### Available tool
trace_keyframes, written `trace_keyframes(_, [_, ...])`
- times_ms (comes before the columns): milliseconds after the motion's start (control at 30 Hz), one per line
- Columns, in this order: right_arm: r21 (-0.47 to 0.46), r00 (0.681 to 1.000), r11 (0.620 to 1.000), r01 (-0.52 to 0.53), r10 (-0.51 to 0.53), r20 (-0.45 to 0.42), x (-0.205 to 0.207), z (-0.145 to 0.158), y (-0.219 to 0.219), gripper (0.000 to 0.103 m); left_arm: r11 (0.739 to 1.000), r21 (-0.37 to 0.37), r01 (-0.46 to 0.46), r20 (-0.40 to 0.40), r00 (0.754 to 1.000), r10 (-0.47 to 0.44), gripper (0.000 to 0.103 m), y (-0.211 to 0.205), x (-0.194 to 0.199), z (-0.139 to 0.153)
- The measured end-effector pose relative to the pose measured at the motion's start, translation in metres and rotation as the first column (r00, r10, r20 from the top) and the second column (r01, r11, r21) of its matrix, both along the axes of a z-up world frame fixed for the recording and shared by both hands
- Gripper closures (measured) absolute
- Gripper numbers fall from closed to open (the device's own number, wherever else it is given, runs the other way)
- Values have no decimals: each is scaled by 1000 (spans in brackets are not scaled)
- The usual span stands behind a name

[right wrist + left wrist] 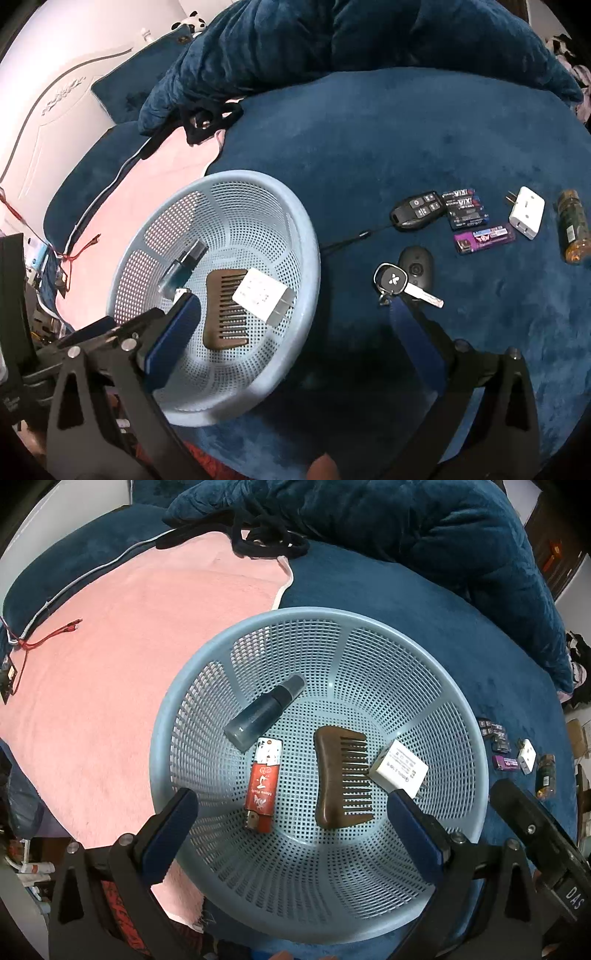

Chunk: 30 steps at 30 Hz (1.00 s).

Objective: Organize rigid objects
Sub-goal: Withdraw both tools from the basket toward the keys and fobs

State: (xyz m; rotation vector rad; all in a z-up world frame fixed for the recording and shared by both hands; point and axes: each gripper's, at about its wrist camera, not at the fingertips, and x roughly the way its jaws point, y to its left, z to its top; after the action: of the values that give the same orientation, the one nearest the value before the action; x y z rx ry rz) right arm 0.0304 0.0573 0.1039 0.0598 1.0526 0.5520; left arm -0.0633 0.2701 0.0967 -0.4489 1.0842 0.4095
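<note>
On the blue bedspread sits the pale blue basket, half on a pink towel, and it already holds four things: a dark spray bottle, a red lighter just beside it, a brown wooden comb in the middle, and a white charger propped against the comb's teeth near the wall. Left gripper hangs over the basket, jaws spread wide, nothing between them. Right gripper is wide open too and empty, one finger over the basket's edge, the other over bare bedspread just below a silver-topped key. Touching that key lies a small black oval fob. Further back, a black car remote rests against a pack of batteries, with a purple pack below, a white plug adapter beside them, and an amber bottle lying at the far right. Black cord is heaped at the towel's far edge, beside a rumpled blue blanket.
</note>
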Motion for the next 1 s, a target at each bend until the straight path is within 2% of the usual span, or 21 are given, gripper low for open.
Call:
trace_keyframes(333, [-12,998,1000,16,-17,-53,3,-4,-15,0,1000,11,16,-7,1000,-16,1,-10,0,1])
trace_keyframes(700, [-29,997,999,23,-25,-68,2,-6,-29,0,999,27,44,-6,999,-44,1,-26,4,6])
trace_keyframes(1000, [-29,994,997,73,-75,-85,6,-9,-52,0,996,27,82,-1,997,-82,0,-45,9,11])
